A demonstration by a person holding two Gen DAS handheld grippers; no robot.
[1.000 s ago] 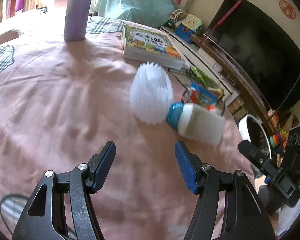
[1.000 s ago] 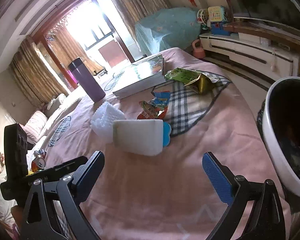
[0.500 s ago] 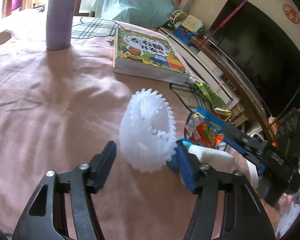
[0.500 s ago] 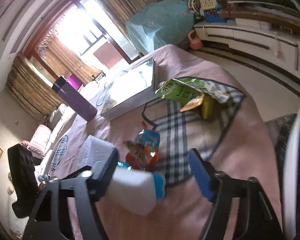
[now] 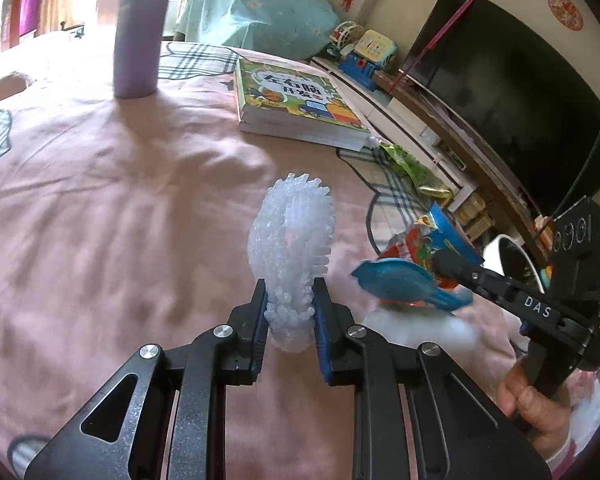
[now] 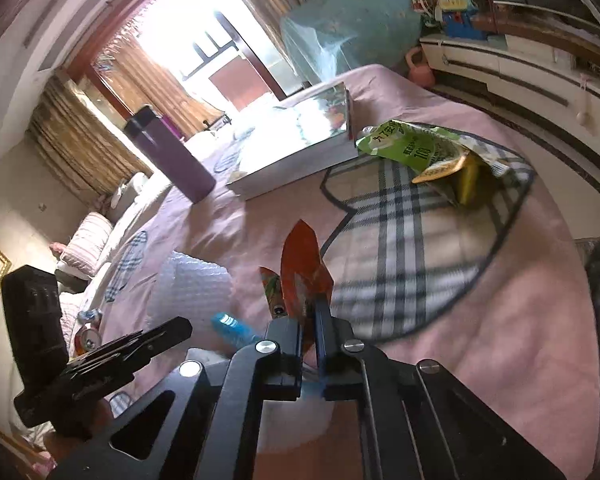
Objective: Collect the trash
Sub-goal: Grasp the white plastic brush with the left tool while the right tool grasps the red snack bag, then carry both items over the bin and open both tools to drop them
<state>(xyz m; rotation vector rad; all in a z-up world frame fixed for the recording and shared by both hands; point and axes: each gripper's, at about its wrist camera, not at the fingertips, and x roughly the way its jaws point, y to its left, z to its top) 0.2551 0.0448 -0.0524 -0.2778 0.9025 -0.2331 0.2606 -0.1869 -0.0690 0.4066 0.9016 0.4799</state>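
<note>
My left gripper (image 5: 290, 314) is shut on a white foam fruit net (image 5: 292, 248), squeezing its lower end on the pink tablecloth. My right gripper (image 6: 309, 334) is shut on a red and blue snack wrapper (image 6: 302, 272); the wrapper also shows in the left wrist view (image 5: 420, 248). A white bottle with a blue cap (image 5: 396, 282) lies just right of the net, blurred; its cap (image 6: 230, 326) shows left of my right gripper. A green snack bag (image 6: 424, 150) lies on the plaid patch beyond.
A picture book (image 5: 296, 104) and a purple flask (image 5: 138, 28) stand further back on the table. A white bin with a black inside (image 5: 512, 260) sits off the table's right edge. A TV and low cabinet line the right wall.
My left gripper moved forward and shut on the foam net. My right gripper moved past the bottle and shut on the red and blue wrapper.
</note>
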